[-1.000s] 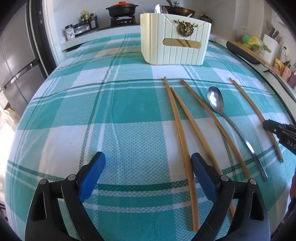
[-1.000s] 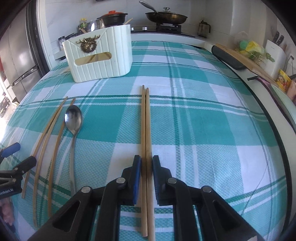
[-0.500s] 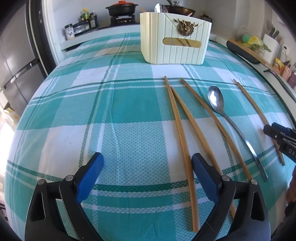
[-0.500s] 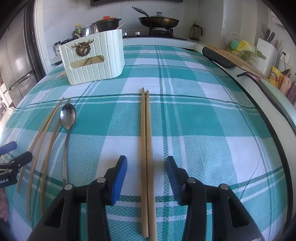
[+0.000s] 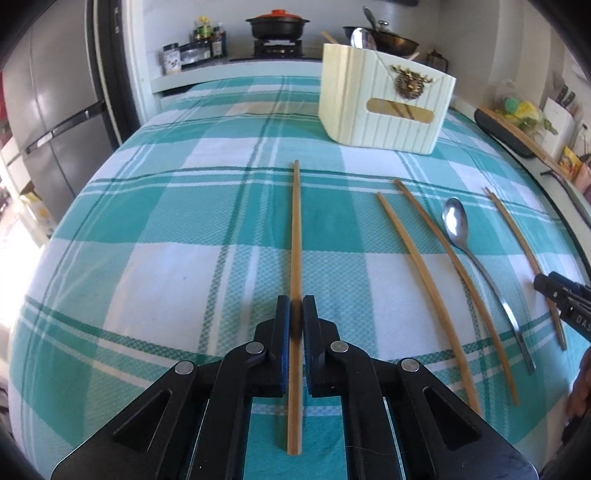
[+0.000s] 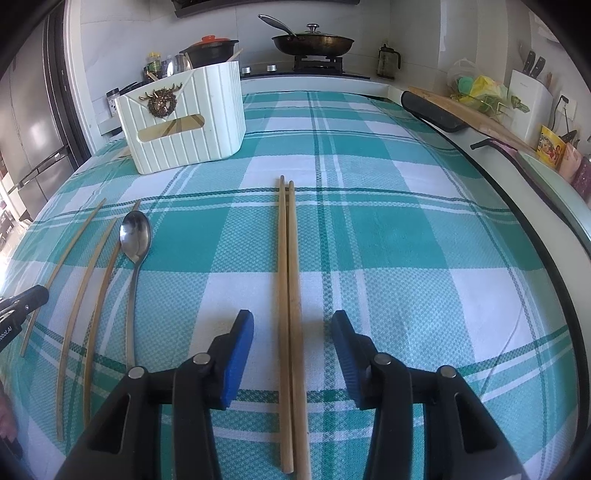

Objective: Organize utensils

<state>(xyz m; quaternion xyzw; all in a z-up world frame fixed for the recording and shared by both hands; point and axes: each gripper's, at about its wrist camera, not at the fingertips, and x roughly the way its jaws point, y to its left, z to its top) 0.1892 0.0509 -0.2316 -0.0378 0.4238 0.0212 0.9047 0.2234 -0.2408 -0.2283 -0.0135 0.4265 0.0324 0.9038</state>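
My left gripper (image 5: pixel 295 314) is shut on one wooden chopstick (image 5: pixel 295 236) that runs straight ahead over the teal checked cloth. To its right lie two more chopsticks (image 5: pixel 421 266), a metal spoon (image 5: pixel 458 229) and a further chopstick (image 5: pixel 517 240). My right gripper (image 6: pixel 291 332) is open, its blue pads either side of a pair of chopsticks (image 6: pixel 286 277) lying side by side on the cloth. The cream utensil holder (image 5: pixel 384 107) stands at the back, with utensils inside; it also shows in the right wrist view (image 6: pixel 184 118).
The table edge curves along the right, with a cutting board (image 6: pixel 461 114) and knife block (image 6: pixel 528 99) beyond it. A stove with a pan (image 6: pixel 314 42) and pot (image 5: pixel 277 26) is behind the table. A fridge (image 5: pixel 55 122) stands at the left.
My left gripper moved right onto the leftmost chopstick and shut on it. My right gripper opened, released the chopstick pair and opened wider.
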